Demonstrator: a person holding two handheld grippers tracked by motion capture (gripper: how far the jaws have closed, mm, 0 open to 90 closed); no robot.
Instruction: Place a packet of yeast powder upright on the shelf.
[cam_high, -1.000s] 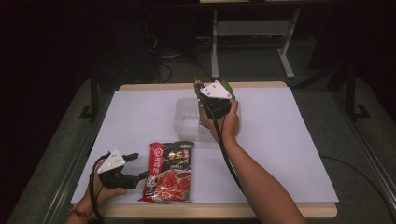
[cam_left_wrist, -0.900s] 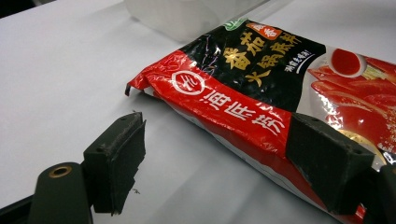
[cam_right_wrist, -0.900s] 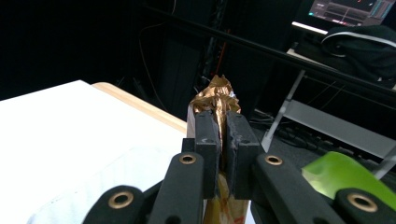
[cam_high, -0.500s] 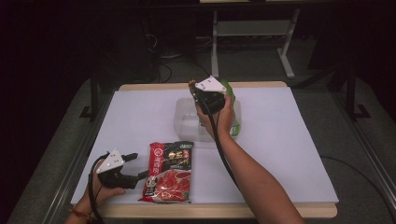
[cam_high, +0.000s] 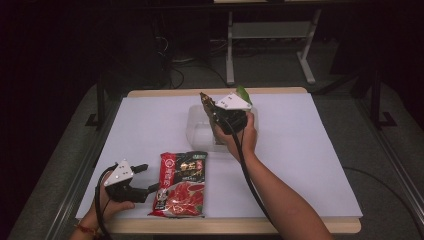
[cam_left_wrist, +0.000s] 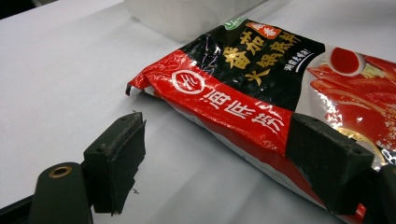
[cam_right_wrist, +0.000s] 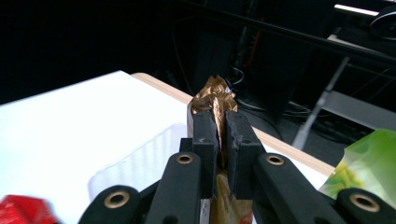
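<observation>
- The right gripper (cam_high: 209, 102) was up over the clear plastic tub (cam_high: 200, 131) at the far middle of the white table (cam_high: 320, 165), with a crumpled gold packet (cam_right_wrist: 215, 95) pinched in its jaws.
- Judging by the layout, the step in hand was getting that gold packet into the tub; doing it well meant bringing the tip squarely over the opening and lowering before letting go, so the light foil would not catch the rim or flutter out.
- In the right gripper view, the jaws were nearly together, clamped on the foil, which stuck out above and hung below the pads.
- A green packet (cam_high: 243, 93) sat just behind that hand, near the tub's far side; worth keeping the wrist off it.
- Down at the near left, the left gripper (cam_high: 150, 177) was parked low beside the red and black sauce pouch (cam_high: 181, 183).
- Its jaws stood wide apart, gripping nothing; in the left gripper view one pad (cam_left_wrist: 327, 163) lay over the pouch's edge and the other (cam_left_wrist: 119, 161) over bare table.
</observation>
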